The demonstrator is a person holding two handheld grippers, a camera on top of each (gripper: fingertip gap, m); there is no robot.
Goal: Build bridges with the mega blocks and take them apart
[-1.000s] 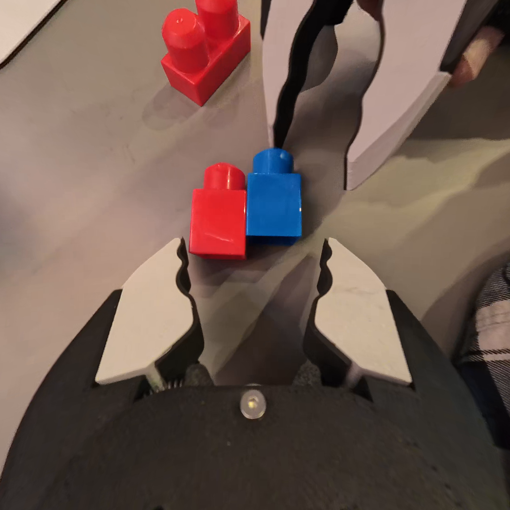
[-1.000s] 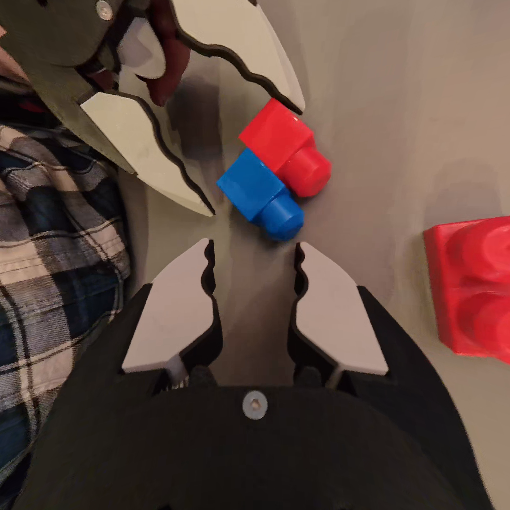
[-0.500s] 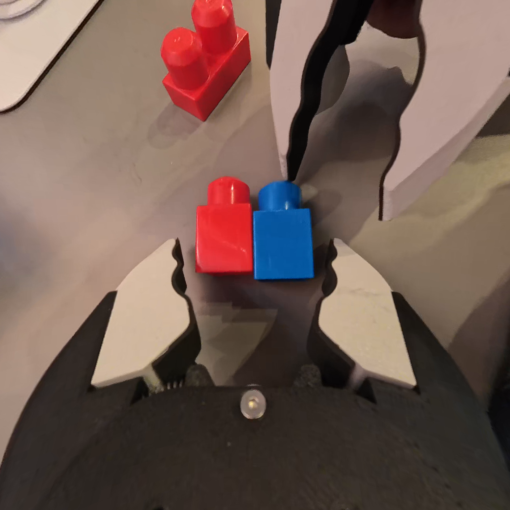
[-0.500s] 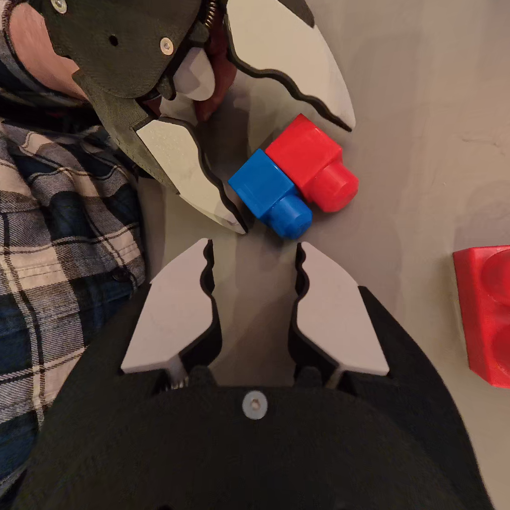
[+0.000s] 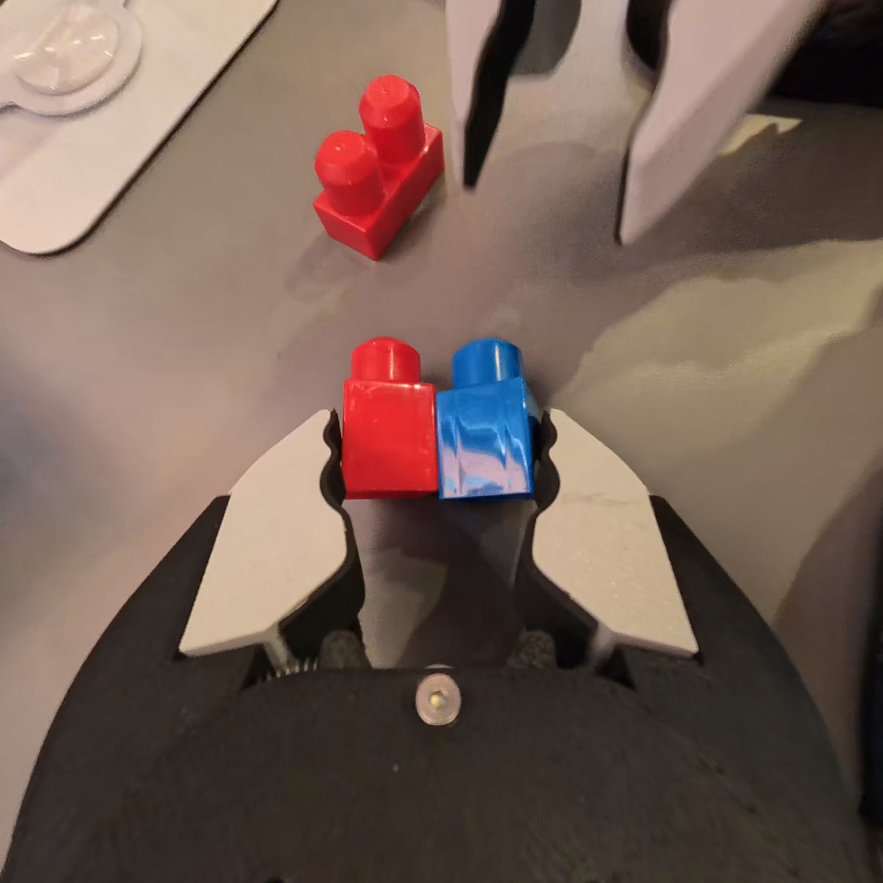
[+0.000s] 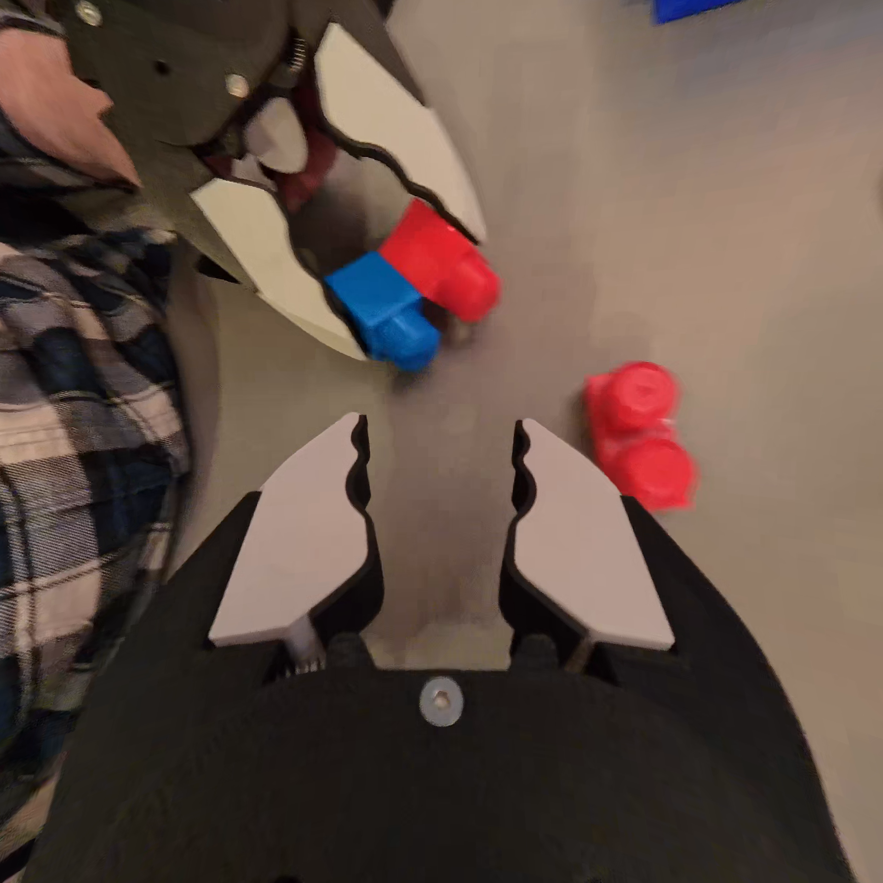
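A red single-stud block [image 5: 389, 439] and a blue single-stud block [image 5: 485, 444] lie side by side on the grey table [image 5: 143, 382]. My left gripper [image 5: 439, 415] is shut on the pair, one pad on the red block's outer side and one on the blue's. The blue block sits slightly tilted. The right wrist view shows the same grip on the red block [image 6: 430, 253] and the blue block [image 6: 377, 296]. My right gripper [image 6: 439, 420] is open and empty, a little short of the pair. It also shows in the left wrist view [image 5: 544, 210].
A red two-stud block [image 5: 377, 177] stands beyond the pair, to the right of my right gripper [image 6: 640, 435]. A white mat [image 5: 95, 143] with a clear dome lies far left. A blue piece [image 6: 693, 9] shows at the top edge. A plaid sleeve [image 6: 71, 382] is at left. There is about 8 cm between the tips of the two grippers.
My left gripper moved forward around the red and blue blocks and closed on them; the blue block tilted. My right gripper drew back from the blue block's stud and stayed open.
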